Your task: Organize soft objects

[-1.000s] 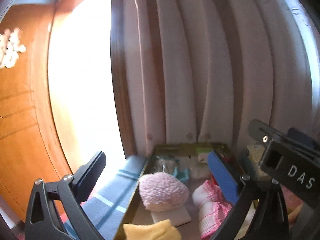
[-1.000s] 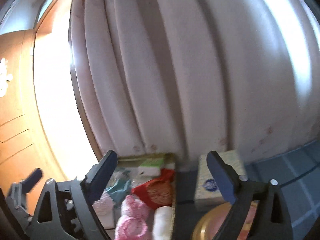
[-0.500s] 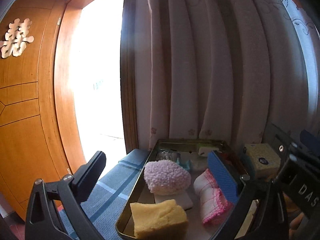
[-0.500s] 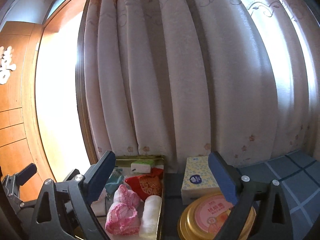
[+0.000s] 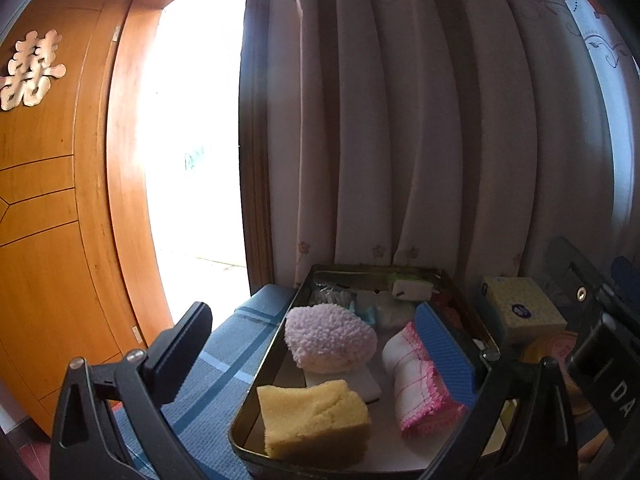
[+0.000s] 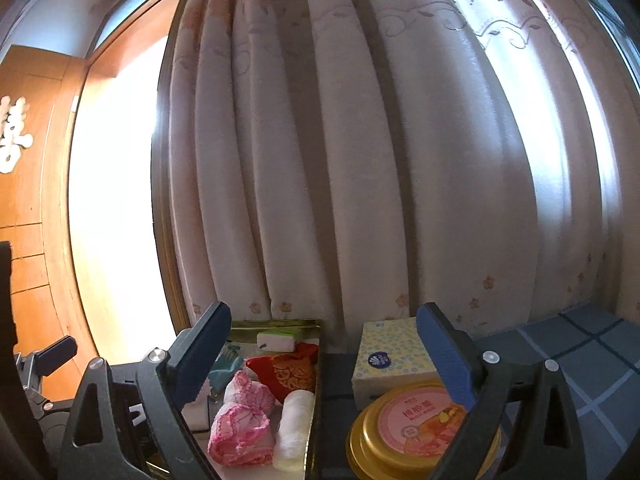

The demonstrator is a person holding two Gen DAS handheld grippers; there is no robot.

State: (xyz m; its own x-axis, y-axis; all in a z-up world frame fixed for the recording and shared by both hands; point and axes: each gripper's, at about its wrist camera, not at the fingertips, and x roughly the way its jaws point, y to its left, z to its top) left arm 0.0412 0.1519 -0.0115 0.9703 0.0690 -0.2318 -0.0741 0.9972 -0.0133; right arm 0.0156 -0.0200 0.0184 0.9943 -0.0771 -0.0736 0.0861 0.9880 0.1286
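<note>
A gold metal tray (image 5: pixel 298 298) holds a yellow sponge (image 5: pixel 314 416), a fluffy pink puff (image 5: pixel 330 338), a pink-edged white cloth roll (image 5: pixel 416 394), a white-and-green sponge (image 5: pixel 412 289) and a red pouch (image 6: pixel 290 368). My left gripper (image 5: pixel 316 354) hangs open above the tray's near end, nothing between its fingers. My right gripper (image 6: pixel 330 354) is open too, spanning the tray's right rim (image 6: pixel 316 364) and the tins beside it. A plain white roll (image 6: pixel 294 424) lies next to the pink cloth roll (image 6: pixel 240 424).
A round gold tin with a pink lid (image 6: pixel 420 434) and a yellow patterned tissue box (image 6: pixel 394 354) stand right of the tray on a blue checked surface (image 6: pixel 592 360). Floral curtains (image 6: pixel 360 160) hang close behind. A wooden door (image 5: pixel 44 216) is at the left.
Both views have tilted downward and drawn back, bringing more of the tray into sight, including the yellow sponge. Both grippers stay open and empty.
</note>
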